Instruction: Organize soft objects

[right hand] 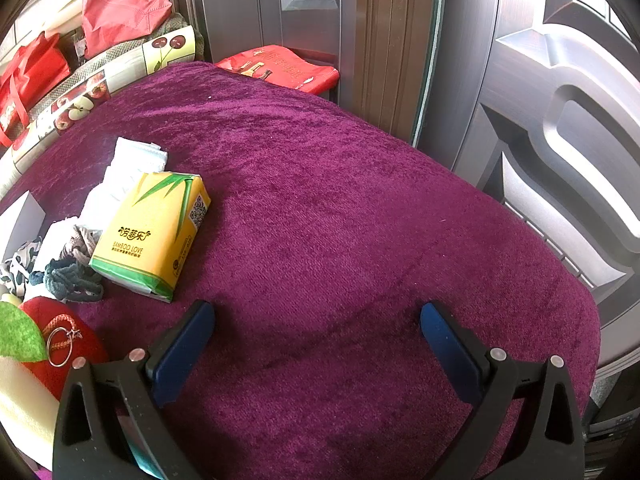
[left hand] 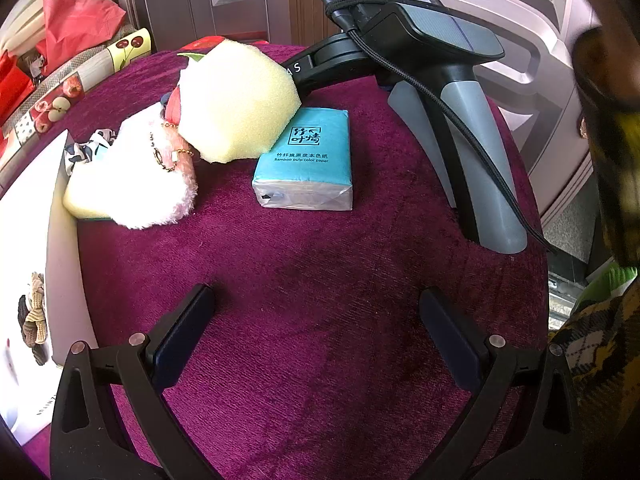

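Bare purple table (left hand: 320,280) ahead of left gripper (left hand: 316,320), jaws wide; blue tissue pack (left hand: 306,160), yellow sponge (left hand: 236,100), pink plush (left hand: 156,176) block far left; right gripper (right hand: 316,336) faces open cloth; yellow tissue pack (right hand: 156,232), hair ties (right hand: 68,276) crowd its left.

1. The blue tissue pack (left hand: 305,159) carries large Chinese characters and, beneath them, the English line "Bamboo pulp color paper".
2. The yellow tissue pack (right hand: 154,232) reads "BAMBOO LOVE" under a Chinese brand name, with a QR code on its side.
3. The right gripper's black arm (left hand: 320,66) shows the letters "A S".
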Motion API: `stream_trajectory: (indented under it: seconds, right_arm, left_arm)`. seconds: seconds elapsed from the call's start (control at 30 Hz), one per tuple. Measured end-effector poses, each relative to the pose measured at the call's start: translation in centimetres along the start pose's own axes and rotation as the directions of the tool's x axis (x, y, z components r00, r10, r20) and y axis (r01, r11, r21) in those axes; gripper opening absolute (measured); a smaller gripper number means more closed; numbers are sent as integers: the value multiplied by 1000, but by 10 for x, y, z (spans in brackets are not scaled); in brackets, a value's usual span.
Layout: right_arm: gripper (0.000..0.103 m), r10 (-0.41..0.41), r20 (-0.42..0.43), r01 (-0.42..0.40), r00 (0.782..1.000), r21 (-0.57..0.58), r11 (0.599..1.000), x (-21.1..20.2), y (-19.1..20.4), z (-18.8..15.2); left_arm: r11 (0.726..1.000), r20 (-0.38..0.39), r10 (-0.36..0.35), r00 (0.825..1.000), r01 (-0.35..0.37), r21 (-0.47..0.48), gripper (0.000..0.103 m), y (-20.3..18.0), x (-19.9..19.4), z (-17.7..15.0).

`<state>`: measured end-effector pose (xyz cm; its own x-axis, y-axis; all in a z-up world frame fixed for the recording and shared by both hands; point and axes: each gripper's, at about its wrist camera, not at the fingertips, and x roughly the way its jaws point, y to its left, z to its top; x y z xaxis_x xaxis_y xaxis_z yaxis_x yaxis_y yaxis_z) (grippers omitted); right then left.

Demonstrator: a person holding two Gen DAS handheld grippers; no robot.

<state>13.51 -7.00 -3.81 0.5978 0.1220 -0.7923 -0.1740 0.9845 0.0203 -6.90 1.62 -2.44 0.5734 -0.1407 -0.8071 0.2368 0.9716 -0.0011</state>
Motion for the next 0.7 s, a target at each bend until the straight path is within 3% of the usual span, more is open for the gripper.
stream_trajectory:
  seconds: [0.7]
  right_arm:
    - [103, -1, 1, 1, 1000, 2, 1000, 1, 2, 1]
  left_arm:
    - [1000, -1, 0, 1000, 0, 0, 102, 0, 1, 0]
